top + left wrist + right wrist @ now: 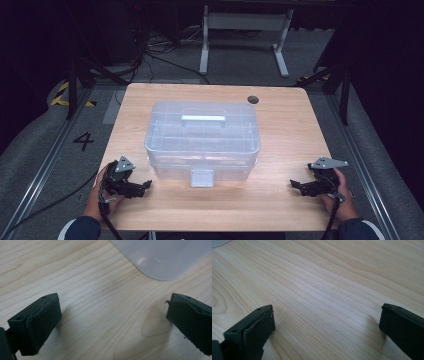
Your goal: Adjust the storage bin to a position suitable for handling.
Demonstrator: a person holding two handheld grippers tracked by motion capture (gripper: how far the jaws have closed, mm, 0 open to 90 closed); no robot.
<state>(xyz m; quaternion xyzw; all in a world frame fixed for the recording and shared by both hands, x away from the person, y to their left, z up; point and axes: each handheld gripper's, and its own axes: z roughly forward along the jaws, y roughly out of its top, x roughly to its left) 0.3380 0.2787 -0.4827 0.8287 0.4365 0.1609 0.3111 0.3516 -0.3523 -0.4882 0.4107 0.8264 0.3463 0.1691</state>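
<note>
A clear plastic storage box point(202, 140) with a lid, a grey top handle point(203, 119) and a grey front latch point(202, 177) stands in the middle of the wooden table point(285, 135). My left gripper point(145, 188) rests open on the table near the box's front left corner, held by a hand. In the left gripper view its jaws stand wide apart around bare wood, with a corner of the box point(162, 257) ahead. My right gripper point(295, 186) rests open at the front right, apart from the box; in the right gripper view it point(327, 322) has nothing between its jaws.
A round dark cable hole point(253, 99) sits at the table's far right. Beyond the table stand a white desk frame point(245, 30) and loose cables on the floor. A metal rail point(40, 165) runs along the floor at left. Bare wood lies on either side of the box.
</note>
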